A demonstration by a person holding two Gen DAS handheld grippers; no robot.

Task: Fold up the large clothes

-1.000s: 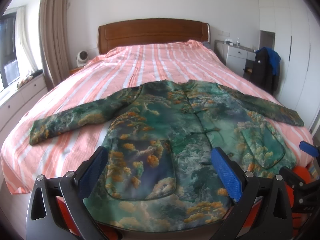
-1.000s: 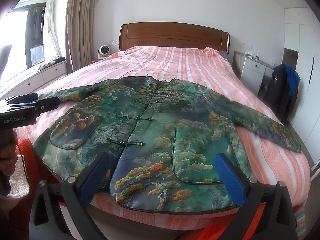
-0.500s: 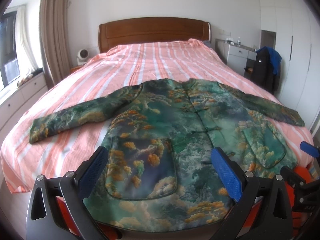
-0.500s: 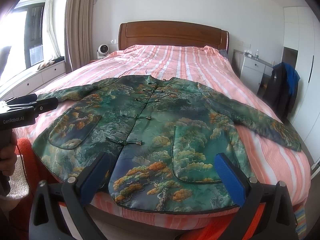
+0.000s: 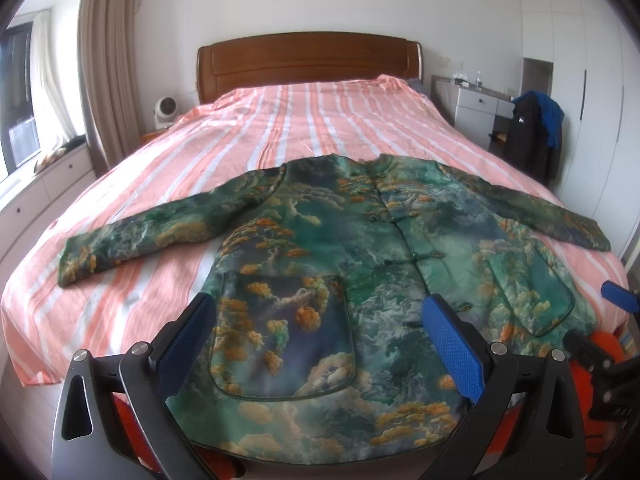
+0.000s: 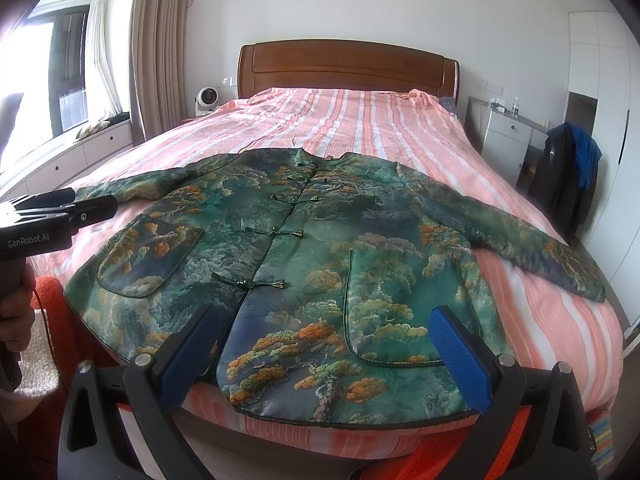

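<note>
A green jacket [image 5: 328, 248] printed with orange trees and clouds lies flat and face up on the striped bed, both sleeves spread out, its hem at the near edge. It also shows in the right wrist view [image 6: 320, 248]. My left gripper [image 5: 320, 344] is open and empty, just in front of the hem by the left pocket. My right gripper [image 6: 324, 348] is open and empty, in front of the hem by the right pocket. The left gripper also shows from the side in the right wrist view [image 6: 60, 212], and a fingertip of the right gripper shows in the left wrist view [image 5: 618, 302].
The bed [image 5: 320, 120] has a pink and white striped cover and a wooden headboard [image 5: 308, 64]. A small fan [image 5: 165, 110] stands at the back left. A white desk [image 5: 476, 108] and a chair with dark clothes [image 5: 536, 140] stand at the right. Window seat drawers [image 6: 80, 156] run along the left.
Both grippers have risen slightly and tilted, so the jacket sits a little lower in both views. The jacket has not moved. Both grippers stay open.
</note>
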